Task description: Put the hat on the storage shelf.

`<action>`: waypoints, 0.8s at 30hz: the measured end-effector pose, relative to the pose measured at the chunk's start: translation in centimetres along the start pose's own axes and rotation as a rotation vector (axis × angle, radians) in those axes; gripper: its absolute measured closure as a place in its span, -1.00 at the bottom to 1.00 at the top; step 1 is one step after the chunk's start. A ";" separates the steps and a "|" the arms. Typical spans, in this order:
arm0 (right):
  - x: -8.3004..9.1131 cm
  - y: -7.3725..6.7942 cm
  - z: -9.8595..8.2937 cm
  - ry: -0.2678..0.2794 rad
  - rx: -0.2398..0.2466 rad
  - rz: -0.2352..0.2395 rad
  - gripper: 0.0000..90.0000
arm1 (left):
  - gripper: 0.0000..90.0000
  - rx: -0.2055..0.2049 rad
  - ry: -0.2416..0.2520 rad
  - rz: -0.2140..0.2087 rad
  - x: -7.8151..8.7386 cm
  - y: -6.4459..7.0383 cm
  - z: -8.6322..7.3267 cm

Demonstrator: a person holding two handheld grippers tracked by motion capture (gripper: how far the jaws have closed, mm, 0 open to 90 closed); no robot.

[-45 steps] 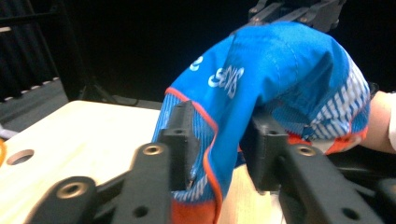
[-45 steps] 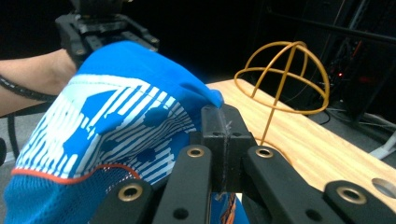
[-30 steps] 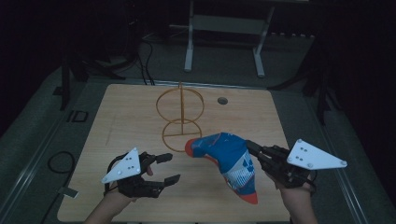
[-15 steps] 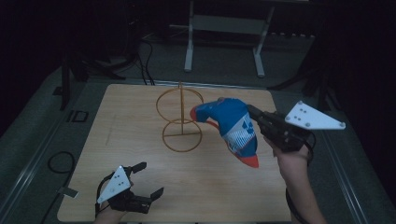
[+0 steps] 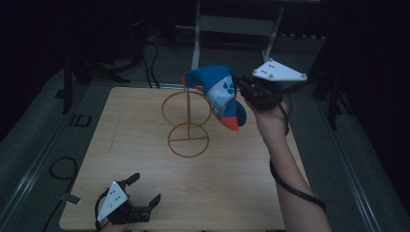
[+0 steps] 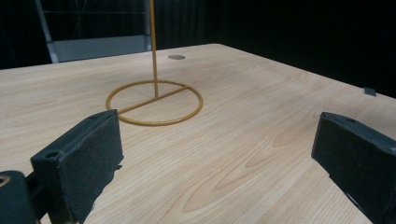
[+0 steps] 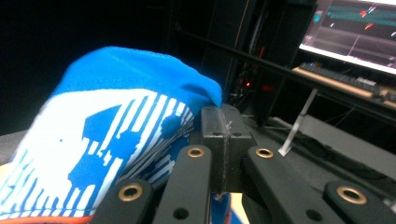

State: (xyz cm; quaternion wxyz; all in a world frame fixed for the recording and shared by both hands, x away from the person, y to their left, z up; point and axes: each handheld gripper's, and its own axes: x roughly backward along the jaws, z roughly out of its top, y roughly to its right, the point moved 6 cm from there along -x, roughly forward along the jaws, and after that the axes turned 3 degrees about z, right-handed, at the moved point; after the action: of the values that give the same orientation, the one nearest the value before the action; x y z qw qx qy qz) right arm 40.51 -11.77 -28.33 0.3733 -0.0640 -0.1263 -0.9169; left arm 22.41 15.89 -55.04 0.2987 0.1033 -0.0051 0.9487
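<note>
Black-jawed left gripper (image 5: pixel 129 203) low at the lower left of the high view, close to the near edge of the wooden table (image 5: pixel 145 121), jaws spread wide with bare board between them. Same wide gap in the left gripper view (image 6: pixel 215 154): one pad at lower left, the other at lower right, open wood grain running between and ahead. Plenty of free tabletop around it, left edge and near edge both close by.

Centre of the high view: gold wire stand (image 5: pixel 187 121), flat ring base on the board, thin upright stem, second ring standing on top. Base ring also at upper centre of the left gripper view (image 6: pixel 155 102), well apart from the pads. Small dark disc (image 6: pixel 176 57) farther back near the far edge.

Right of the top ring, up in the air: blue, white and orange sock (image 5: pixel 217 94), hanging just beside the ring, whether touching cannot be told. Clamped on its right end, right gripper (image 5: pixel 249 92), jaws pressed together on the fabric, as in the right gripper view (image 7: pixel 223 135) with sock (image 7: pixel 107 144) bulging at left. Monitor (image 7: pixel 359 28) at upper right there.
</note>
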 end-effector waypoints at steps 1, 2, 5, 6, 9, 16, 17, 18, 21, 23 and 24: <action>-1.0 -0.2 0.0 -0.011 -0.005 0.001 1.00 | -0.95 0.000 0.000 0.000 0.0 0.0 0.0; -1.6 -0.3 0.0 -0.020 -0.001 -0.001 1.00 | -0.95 0.000 0.001 0.001 0.1 -0.1 0.0; -3.4 -1.0 0.0 -0.045 0.002 0.012 1.00 | -0.95 0.006 0.016 -0.003 0.3 -0.1 0.1; -3.9 -1.4 0.0 -0.052 0.002 0.017 1.00 | -0.95 0.006 0.022 -0.002 0.3 -0.1 0.2; -5.8 -2.8 0.0 -0.067 -0.001 0.064 1.00 | -0.95 0.002 0.027 -0.001 0.4 -0.1 0.2; -8.4 -5.1 0.0 -0.088 -0.006 0.152 1.00 | -0.95 0.009 0.026 -0.008 0.6 -0.2 0.0; -8.4 -5.1 0.0 -0.088 -0.006 0.152 1.00 | -0.95 0.006 0.023 -0.009 0.6 -0.2 0.0; -9.0 -5.4 -0.1 -0.097 -0.007 0.164 1.00 | -0.95 0.006 0.023 -0.011 0.6 -0.3 0.0; -9.4 -5.7 -0.2 -0.101 -0.012 0.173 1.00 | -0.95 0.012 0.026 -0.014 0.6 -0.3 0.0; -9.8 -5.9 -0.1 -0.102 -0.012 0.181 1.00 | -0.95 0.020 0.029 -0.017 0.5 -0.3 0.0; -9.9 -6.1 0.2 -0.092 -0.012 0.184 1.00 | -0.95 0.020 0.030 -0.018 0.5 -0.3 0.0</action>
State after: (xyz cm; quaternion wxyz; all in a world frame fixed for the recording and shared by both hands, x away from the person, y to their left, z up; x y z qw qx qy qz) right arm 43.32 -0.88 -31.31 0.4492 -0.1197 -0.1315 -0.8755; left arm 22.13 16.40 -54.97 0.3060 0.0921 0.0097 0.9475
